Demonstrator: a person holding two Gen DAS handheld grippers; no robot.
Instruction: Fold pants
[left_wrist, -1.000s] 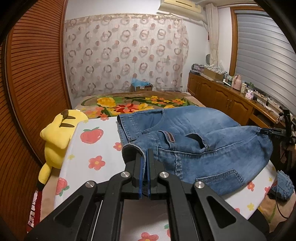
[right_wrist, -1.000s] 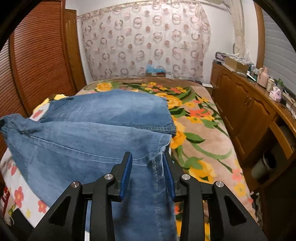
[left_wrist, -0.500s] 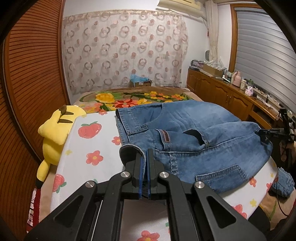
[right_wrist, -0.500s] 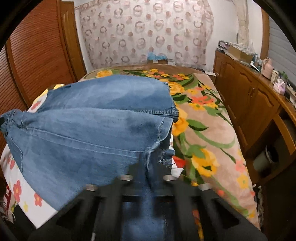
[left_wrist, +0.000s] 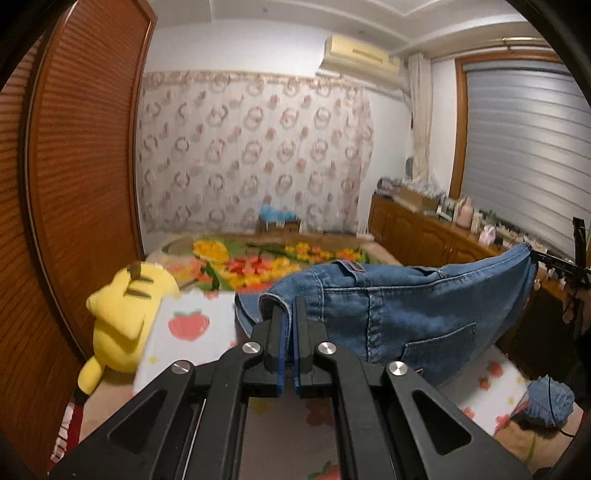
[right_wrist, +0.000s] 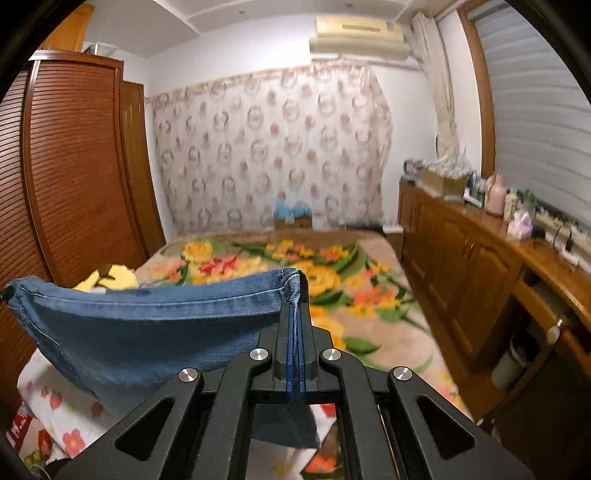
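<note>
So the jeans (left_wrist: 406, 306) are up off the bed (right_wrist: 369, 295) right now, strung between my two grippers like a hammock, with the lower part drooping toward the strawberry sheet (left_wrist: 184, 332) at the bed's near end. My left gripper (left_wrist: 290, 317) has its fingers pinched tight on a denim edge near the waistband, cloth poking up between the pads. My right gripper (right_wrist: 295, 325) just snapped closed and has the other end, a seam squeezed flat between the fingers with a bit of denim hanging below. In the right view the top edge of the jeans runs in a sagging line from my fingers off to the left. A back pocket (left_wrist: 439, 343) faces the left camera.

Yellow plush (left_wrist: 125, 314) sits at the sheet's left edge by the wooden closet doors (left_wrist: 81, 166). A floral blanket covers the far part of the bed. Cabinets (right_wrist: 480, 266) run along the right side, curtain (right_wrist: 266, 147) on the far wall.
</note>
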